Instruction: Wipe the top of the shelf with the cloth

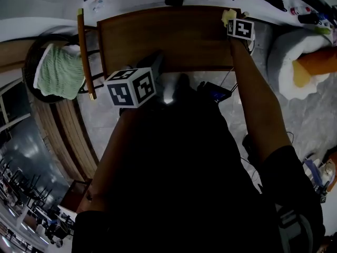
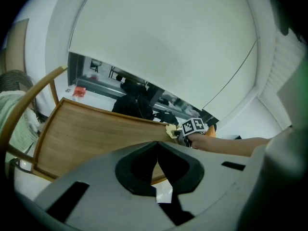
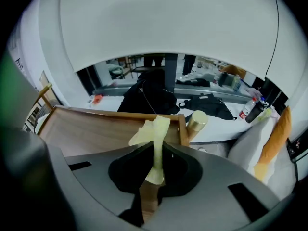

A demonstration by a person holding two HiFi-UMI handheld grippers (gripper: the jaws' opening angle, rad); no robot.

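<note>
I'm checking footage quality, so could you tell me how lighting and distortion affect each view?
Head view: shelf top well lit, the person's torso nearly black, edges bowed. Left gripper view: corners vignetted, left gripper soft, green tint at right. Right gripper view: cloth sharp, green tint at left.

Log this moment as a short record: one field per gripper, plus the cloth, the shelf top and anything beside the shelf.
right gripper: shut on the yellow cloth
left gripper: jaws together, nothing between them, held at the near edge of the shelf top
yellow cloth: at the far right corner of the shelf top, next to a brass knob
shelf top: brown wood with a raised rim, bare apart from the cloth
beside the shelf: green fabric draped on a round seat to the left
</note>
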